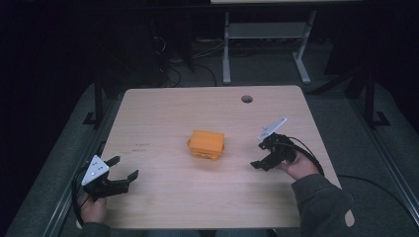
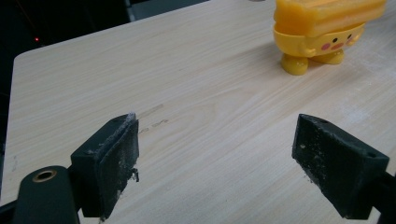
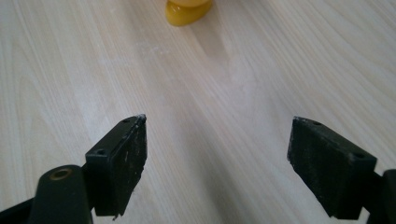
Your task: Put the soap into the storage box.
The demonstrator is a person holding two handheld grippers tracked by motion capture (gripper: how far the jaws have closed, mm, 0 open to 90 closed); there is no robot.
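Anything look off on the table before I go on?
Nothing stands out. The yellow toy box stands upright on its feet mid-table, lid on. Both grippers, left and right, rest open and apart from it.

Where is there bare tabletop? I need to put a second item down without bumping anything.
Nearly everywhere. The table is bare behind the orange box up to the cable hole, along its near edge, and between the box and the left gripper. Tightest is the strip between the box and the right gripper.
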